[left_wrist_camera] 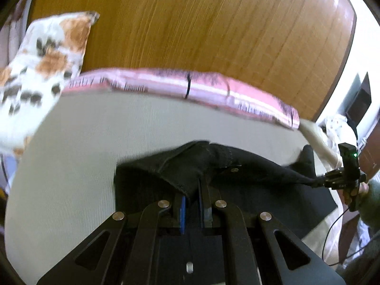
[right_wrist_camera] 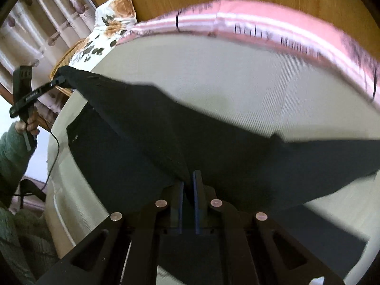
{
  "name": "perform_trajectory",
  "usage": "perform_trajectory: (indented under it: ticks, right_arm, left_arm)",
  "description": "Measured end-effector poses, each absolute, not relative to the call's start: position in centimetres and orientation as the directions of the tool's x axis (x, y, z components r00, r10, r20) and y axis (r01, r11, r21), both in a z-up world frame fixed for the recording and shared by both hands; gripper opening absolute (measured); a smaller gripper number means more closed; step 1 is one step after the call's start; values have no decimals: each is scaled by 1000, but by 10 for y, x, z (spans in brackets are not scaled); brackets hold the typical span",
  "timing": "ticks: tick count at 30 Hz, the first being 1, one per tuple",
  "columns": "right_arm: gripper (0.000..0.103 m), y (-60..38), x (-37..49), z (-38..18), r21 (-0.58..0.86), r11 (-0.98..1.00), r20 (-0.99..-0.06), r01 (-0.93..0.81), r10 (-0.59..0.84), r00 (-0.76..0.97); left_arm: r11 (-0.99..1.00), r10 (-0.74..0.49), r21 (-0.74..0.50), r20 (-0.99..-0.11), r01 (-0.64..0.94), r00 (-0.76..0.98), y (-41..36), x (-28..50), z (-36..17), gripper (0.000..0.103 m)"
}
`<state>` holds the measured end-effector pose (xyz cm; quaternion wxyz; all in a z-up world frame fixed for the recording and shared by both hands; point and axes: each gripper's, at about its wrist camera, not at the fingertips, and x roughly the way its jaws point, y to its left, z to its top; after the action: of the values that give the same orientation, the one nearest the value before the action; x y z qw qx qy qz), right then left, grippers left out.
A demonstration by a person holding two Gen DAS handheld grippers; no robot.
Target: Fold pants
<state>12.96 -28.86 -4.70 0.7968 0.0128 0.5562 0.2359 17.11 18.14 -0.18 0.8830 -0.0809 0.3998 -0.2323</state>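
We see black pants (right_wrist_camera: 194, 142) of a dark, matte fabric, lifted and stretched in a taut, slanting band above the pale bed (right_wrist_camera: 237, 76). One pinched edge sits high at the bed's left side, another low in front. Below the band, a flat part of the pants (left_wrist_camera: 273, 204) lies spread on the bed. A stitched seam and a small metal button (left_wrist_camera: 235, 170) show near one held fold.

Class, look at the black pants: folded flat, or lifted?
Lifted: black pants hang stretched between left gripper and right gripper above the mattress.
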Motion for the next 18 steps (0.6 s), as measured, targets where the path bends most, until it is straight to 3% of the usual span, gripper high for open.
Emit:
perform_trajectory:
  ticks: [9,13,16,18]
  right_arm:
    - [5,-267,90,-100,271,905,-917,-327,346,199]
    - [7,-261,88,-101,251,925,-920,-285,319,226]
    - [17,-256,82,-100,234,937,-923,-261,298,245]
    - [32,-255,75,-96,237,942,-921,-238,295,253]
  left_arm:
    - [919,-372,-272,-839,286,398,183,134,-70,13]
    - [938,-313,-221,-873,268,374,180,132,-77,25]
    - [950,-278,-202,-894,237,353,186,132,-78,31]
    - [960,-253,-191,-903,204,346,191,128,-75,39]
